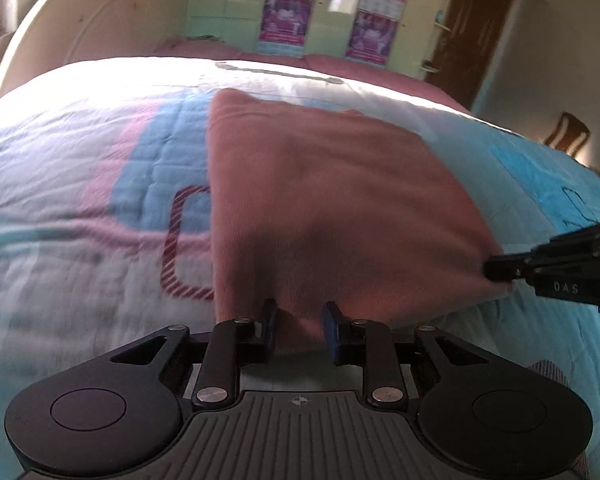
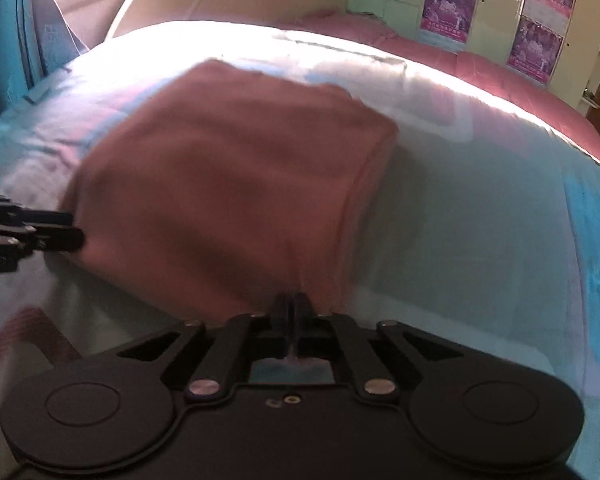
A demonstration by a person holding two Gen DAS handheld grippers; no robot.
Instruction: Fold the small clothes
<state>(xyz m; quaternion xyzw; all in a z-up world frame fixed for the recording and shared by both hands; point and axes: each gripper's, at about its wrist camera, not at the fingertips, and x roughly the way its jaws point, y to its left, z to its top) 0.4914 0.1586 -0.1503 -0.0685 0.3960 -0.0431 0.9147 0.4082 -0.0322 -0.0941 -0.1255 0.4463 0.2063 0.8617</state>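
On a bed (image 1: 80, 160) with a blue, pink and white cover, the left wrist view shows a pink cloth (image 1: 320, 200) lying flat, its long axis running away from the camera toward the headboard. The left gripper (image 1: 300, 326) stands partly open, the cloth's near edge between its fingers. "DAS" is printed on the right gripper (image 1: 496, 270) at the cloth's near right corner.

From the right wrist view, the right gripper (image 2: 291, 308) is pinched closed on the cloth's (image 2: 228, 184) near edge. Left gripper (image 2: 74, 232) touches the near left corner.

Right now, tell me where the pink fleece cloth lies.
The pink fleece cloth lies mid-frame in both wrist views on the pastel patterned bedspread, its near edge at both grippers.
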